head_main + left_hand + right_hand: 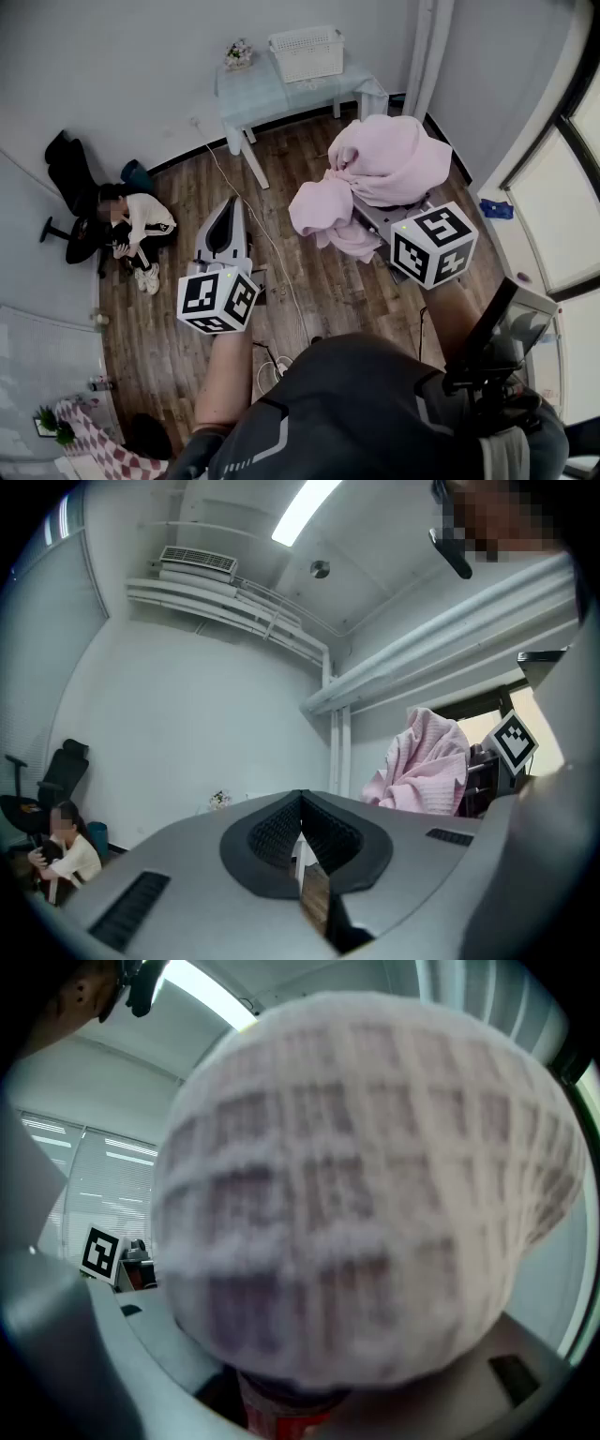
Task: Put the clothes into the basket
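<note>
A bunched pink waffle-knit garment (384, 169) hangs in the air over the wooden floor, carried on my right gripper (375, 220), whose jaws stand wide around the thick bundle. The same cloth (356, 1194) fills the right gripper view and hides the fingertips. My left gripper (232, 204) is lower left, shut and empty; its dark pads (281, 832) meet at the tip. The pink garment (427, 761) shows to its right. A white slatted basket (307, 52) stands on a pale table (253, 98) by the far wall, well beyond both grippers.
A person (141, 225) sits at the left beside a black office chair (70, 173). A white cable (253, 225) runs across the floor from the table toward me. A small flower pot (238, 52) shares the table. Windows and a sill line the right.
</note>
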A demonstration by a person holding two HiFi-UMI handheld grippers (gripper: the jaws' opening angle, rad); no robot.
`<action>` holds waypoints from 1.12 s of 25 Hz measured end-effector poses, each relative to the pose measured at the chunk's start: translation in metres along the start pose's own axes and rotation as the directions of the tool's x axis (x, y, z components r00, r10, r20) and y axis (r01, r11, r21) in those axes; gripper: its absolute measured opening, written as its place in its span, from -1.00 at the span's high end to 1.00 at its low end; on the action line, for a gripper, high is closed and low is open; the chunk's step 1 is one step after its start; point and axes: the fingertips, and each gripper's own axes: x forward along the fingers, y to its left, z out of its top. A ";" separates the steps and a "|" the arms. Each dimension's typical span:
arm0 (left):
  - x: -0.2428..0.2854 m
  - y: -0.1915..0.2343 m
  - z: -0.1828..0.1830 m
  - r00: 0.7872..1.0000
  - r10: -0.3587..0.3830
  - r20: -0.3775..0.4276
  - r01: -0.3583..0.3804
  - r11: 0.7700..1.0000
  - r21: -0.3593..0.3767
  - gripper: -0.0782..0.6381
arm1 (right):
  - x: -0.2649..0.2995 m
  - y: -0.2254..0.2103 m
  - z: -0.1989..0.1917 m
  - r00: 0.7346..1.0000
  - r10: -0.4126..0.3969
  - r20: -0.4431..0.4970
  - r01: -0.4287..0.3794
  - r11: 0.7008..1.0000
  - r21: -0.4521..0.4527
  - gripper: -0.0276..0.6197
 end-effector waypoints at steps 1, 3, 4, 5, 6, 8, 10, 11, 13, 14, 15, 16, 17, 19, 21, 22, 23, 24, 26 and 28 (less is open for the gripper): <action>0.000 0.001 0.000 1.000 -0.003 0.002 0.003 1.000 -0.001 0.76 | 0.001 0.001 0.000 1.000 -0.002 0.001 0.002 1.000 -0.001 -0.13; 0.000 0.003 -0.001 1.000 -0.008 0.005 0.008 1.000 -0.003 0.76 | 0.003 0.003 0.000 1.000 -0.005 0.001 0.006 1.000 -0.005 -0.13; -0.001 0.005 -0.001 1.000 -0.011 0.007 0.011 1.000 -0.003 0.76 | 0.004 0.004 0.000 1.000 -0.008 0.000 0.008 1.000 -0.007 -0.13; -0.001 0.007 -0.001 1.000 -0.014 0.008 0.014 1.000 -0.004 0.76 | 0.006 0.006 -0.001 1.000 -0.010 -0.001 0.010 1.000 -0.010 -0.13; -0.002 0.008 -0.002 1.000 -0.017 0.009 0.017 1.000 -0.005 0.76 | 0.007 0.008 -0.001 1.000 -0.012 -0.002 0.012 1.000 -0.012 -0.13; -0.002 0.012 -0.003 1.000 -0.024 0.013 0.024 1.000 -0.009 0.76 | 0.010 0.010 -0.003 1.000 -0.018 -0.003 0.018 1.000 -0.015 -0.13; -0.001 0.016 -0.005 0.999 -0.032 0.017 0.032 0.999 -0.014 0.76 | 0.013 0.013 -0.003 1.000 -0.022 -0.003 0.022 1.000 -0.014 -0.13; -0.001 0.019 -0.006 0.999 -0.035 0.019 0.036 0.999 -0.016 0.76 | 0.015 0.015 -0.003 1.000 -0.024 -0.002 0.024 1.000 -0.011 -0.13; 0.001 0.026 -0.009 0.999 -0.042 0.023 0.043 0.999 -0.023 0.76 | 0.020 0.017 -0.005 1.000 -0.030 -0.002 0.030 1.000 -0.006 -0.13; 0.002 0.030 -0.011 0.999 -0.045 0.025 0.045 0.999 -0.028 0.76 | 0.023 0.018 -0.005 0.999 -0.033 -0.002 0.033 0.999 -0.006 -0.13; 0.003 0.034 -0.012 0.999 -0.047 0.027 0.048 0.998 -0.032 0.76 | 0.027 0.019 -0.006 0.999 -0.036 -0.001 0.036 0.999 -0.007 -0.13; 0.005 0.039 -0.014 0.998 -0.049 0.027 0.050 0.998 -0.037 0.75 | 0.032 0.021 -0.006 0.999 -0.038 0.001 0.038 0.999 -0.007 -0.13; 0.005 0.045 -0.015 0.998 -0.052 0.025 0.053 0.998 -0.041 0.76 | 0.036 0.024 -0.006 0.999 -0.038 0.003 0.038 0.999 -0.005 -0.13; 0.004 0.055 -0.018 0.998 -0.055 0.020 0.056 0.997 -0.050 0.75 | 0.043 0.033 -0.007 0.999 -0.032 0.007 0.032 0.999 0.002 -0.13; 0.005 0.063 -0.020 0.998 -0.054 0.018 0.055 0.997 -0.062 0.75 | 0.052 0.041 -0.007 1.000 -0.019 0.004 0.019 1.000 0.011 -0.13; 0.006 0.067 -0.020 0.998 -0.053 0.020 0.055 0.996 -0.069 0.75 | 0.057 0.044 -0.008 1.000 -0.010 -0.001 0.010 1.000 0.015 -0.13; 0.007 0.070 -0.020 0.998 -0.053 0.022 0.054 0.996 -0.073 0.76 | 0.061 0.047 -0.009 1.000 -0.001 -0.006 0.002 1.000 0.017 -0.13; 0.008 0.072 -0.020 0.998 -0.051 0.022 0.053 0.996 -0.074 0.75 | 0.066 0.048 -0.010 1.000 0.007 -0.010 -0.007 1.000 0.020 -0.13; 0.014 0.080 -0.022 0.999 -0.040 0.020 0.042 0.997 -0.070 0.75 | 0.078 0.047 -0.011 1.000 0.026 -0.008 -0.026 0.999 0.022 -0.13; 0.025 0.089 -0.026 1.000 -0.025 0.012 0.026 0.997 -0.070 0.75 | 0.092 0.041 -0.012 0.999 0.044 -0.004 -0.044 0.999 0.022 -0.13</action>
